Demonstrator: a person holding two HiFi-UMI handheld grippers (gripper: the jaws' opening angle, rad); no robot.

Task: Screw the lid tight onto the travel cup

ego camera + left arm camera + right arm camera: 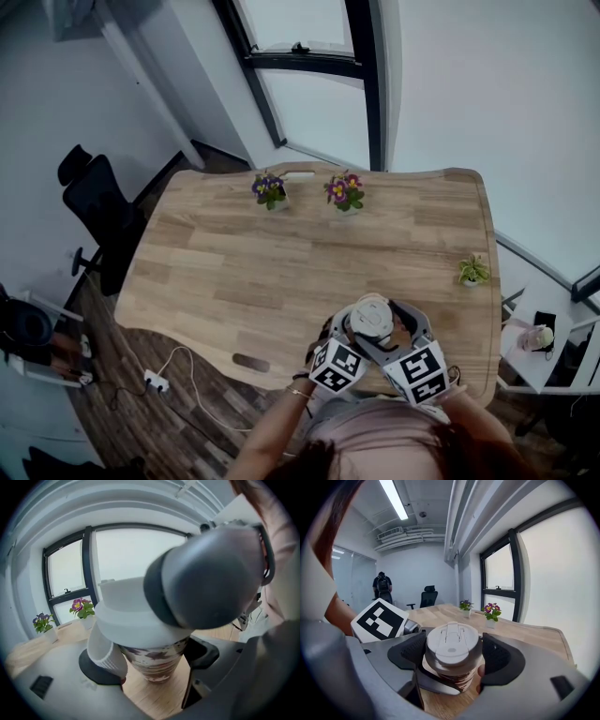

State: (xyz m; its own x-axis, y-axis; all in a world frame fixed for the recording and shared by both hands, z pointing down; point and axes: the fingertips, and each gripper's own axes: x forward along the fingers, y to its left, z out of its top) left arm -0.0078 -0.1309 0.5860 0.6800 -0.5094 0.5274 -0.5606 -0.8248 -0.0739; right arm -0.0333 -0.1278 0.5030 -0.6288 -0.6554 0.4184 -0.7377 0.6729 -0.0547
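Clamping the travel cup (152,665) body, the left gripper (154,658) jaws anchor it so the right gripper (454,653) jaws (gripping the lid (451,641)) can twist.

Cool, flat daylight comes through the window (309,94) at the top of the head view; my worktop (281,253) carries faint, soft shadows. In my left gripper view the window is blown out white, and the lid (136,616) and a dark rounded shape (206,578) at upper right are smeared, too near to focus. My right gripper view is sharper, lit by a ceiling strip light (396,498) at upper left. Both gripper views bulge and go black at the corners.
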